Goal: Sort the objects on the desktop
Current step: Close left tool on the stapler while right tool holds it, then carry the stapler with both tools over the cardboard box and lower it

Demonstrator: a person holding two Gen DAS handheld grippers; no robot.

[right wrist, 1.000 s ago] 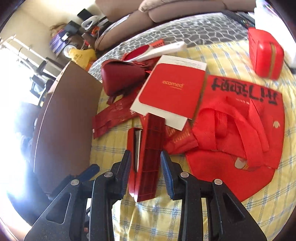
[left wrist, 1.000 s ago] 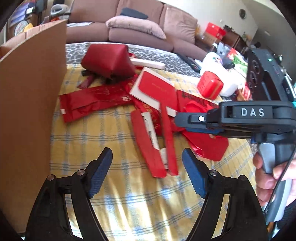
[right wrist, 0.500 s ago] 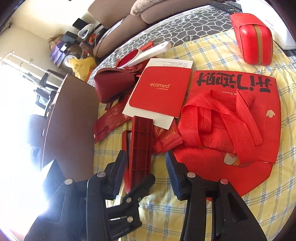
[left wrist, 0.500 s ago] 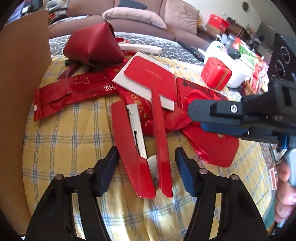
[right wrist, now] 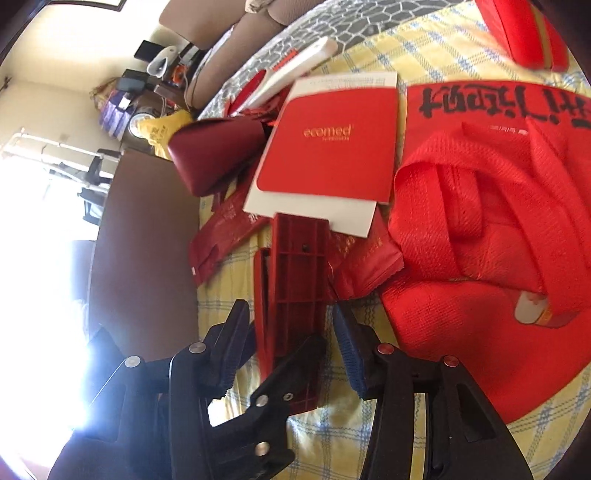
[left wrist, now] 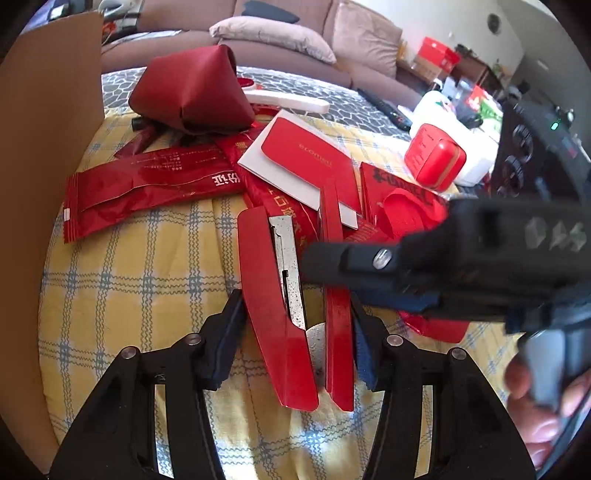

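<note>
My left tool [left wrist: 297,341] had been closing around the splayed red plastic stapler [left wrist: 291,314] near the yellow checked bench's [left wrist: 140,288] front edge, pads touching; my right tool [right wrist: 291,345] had been opening, gripping nothing. Next I judged: lift it clear toward the cardboard box [left wrist: 40,155].

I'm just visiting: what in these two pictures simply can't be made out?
- Left wrist view: the right gripper, whose jaws have just been opening with the stapler between them, covers most of the red bag and its lettering.
- Right wrist view: window glare washes out the lower left, beside the cardboard box.
- Right wrist view: the red case is cut off by the top edge.
- Right wrist view: the booklet has small print that is too blurred to read.
</note>
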